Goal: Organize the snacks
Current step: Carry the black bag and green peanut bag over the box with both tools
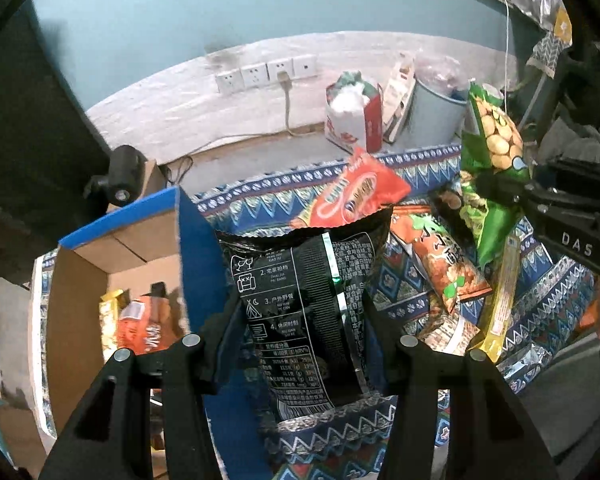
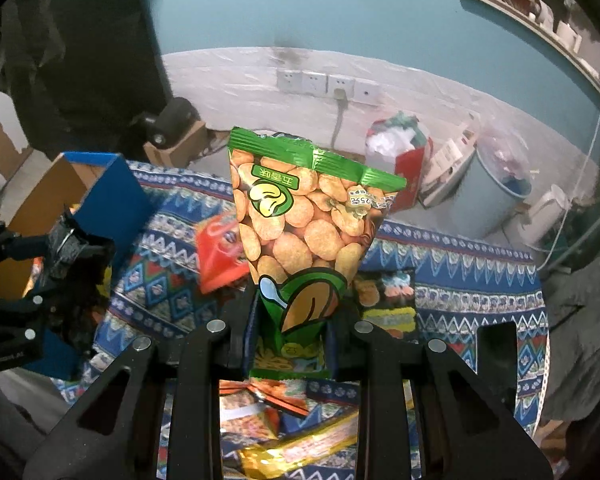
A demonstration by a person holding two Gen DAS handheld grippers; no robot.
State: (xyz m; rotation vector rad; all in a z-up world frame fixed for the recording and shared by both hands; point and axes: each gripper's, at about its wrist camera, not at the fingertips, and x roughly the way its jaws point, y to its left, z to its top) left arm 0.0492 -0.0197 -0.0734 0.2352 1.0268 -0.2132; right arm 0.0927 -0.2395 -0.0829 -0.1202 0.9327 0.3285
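Note:
My left gripper is shut on a black snack bag, held upright above the patterned cloth. Just left of it stands a cardboard box with blue flaps, with an orange packet inside. My right gripper is shut on the lower end of a green bag of coated peanuts, lifted off the cloth. In the left wrist view that green bag hangs at the upper right. A red bag, an orange packet and a yellow bar lie on the cloth.
Beyond the cloth's far edge stand a grey bucket and a red-and-white bag, below wall sockets. A dark caster sits behind the box. Under the right gripper lie more packets, one of them gold.

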